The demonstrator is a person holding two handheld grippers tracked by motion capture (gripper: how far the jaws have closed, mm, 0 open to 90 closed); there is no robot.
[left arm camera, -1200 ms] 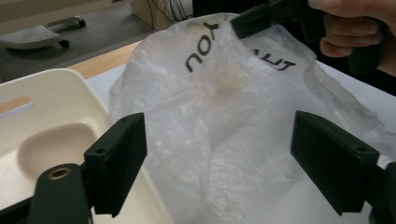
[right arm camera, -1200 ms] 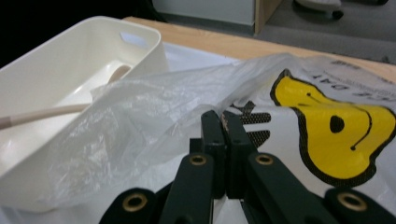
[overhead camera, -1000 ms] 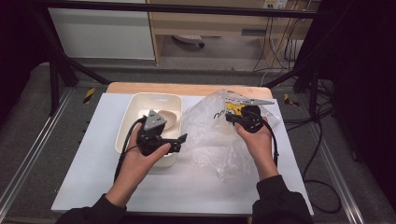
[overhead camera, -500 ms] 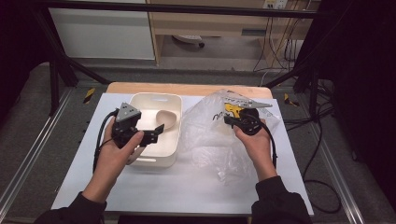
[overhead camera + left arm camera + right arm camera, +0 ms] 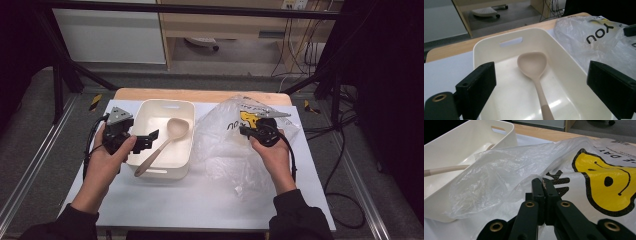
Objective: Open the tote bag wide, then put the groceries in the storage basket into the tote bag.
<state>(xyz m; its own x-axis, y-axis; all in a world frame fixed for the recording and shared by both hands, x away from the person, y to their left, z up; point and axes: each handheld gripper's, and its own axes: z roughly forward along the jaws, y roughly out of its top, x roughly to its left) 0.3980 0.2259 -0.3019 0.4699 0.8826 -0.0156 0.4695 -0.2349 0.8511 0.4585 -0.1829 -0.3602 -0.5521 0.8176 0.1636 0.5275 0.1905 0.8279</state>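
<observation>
The plastic bag (image 5: 235,145) lies crumpled on the right half of the table (image 5: 200,200), its near-left edge just beside the white tub (image 5: 187,150); it looks thin, light and limp, slippery where it is smooth, so it will likely sag and slide unless pinched at a gathered fold or at the rim of its mouth; the right gripper (image 5: 543,185) has its jaws pressed together at a wrinkle near the printed yellow face, and a sliver of film seems to be caught between them, though the fold is too fine to be sure. The left gripper (image 5: 150,138) hovers at the left rim of the tub with its jaws spread wide and nothing between them. Inside the tub lies a single beige spoon (image 5: 535,72), bowl toward the far end, handle running to the near rim; it looks stiff and light, easiest taken at mid-handle. Whether the bag holds anything I cannot tell.
</observation>
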